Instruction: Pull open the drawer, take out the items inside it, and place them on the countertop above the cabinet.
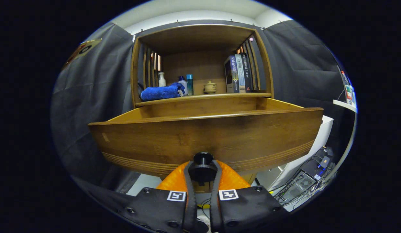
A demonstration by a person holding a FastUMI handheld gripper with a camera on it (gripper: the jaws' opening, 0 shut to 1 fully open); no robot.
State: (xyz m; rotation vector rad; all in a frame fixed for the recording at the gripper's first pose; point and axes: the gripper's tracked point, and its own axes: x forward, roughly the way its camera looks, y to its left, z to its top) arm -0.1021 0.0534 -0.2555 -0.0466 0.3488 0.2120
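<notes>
the gripper (203, 171) is clamping both fingers on the drawer knob (203, 166) at the bottom edge of the open drawer (203, 136), whose inside is lying beyond and above them

The gripper (203, 173) points level toward twelve o'clock — its two fingers (187, 191) drawn close, one at nine, one at three, both pressing a round knob (203, 168).

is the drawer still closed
No, the drawer stands pulled out from the cabinet, its knob clamped between the gripper fingers.
</notes>
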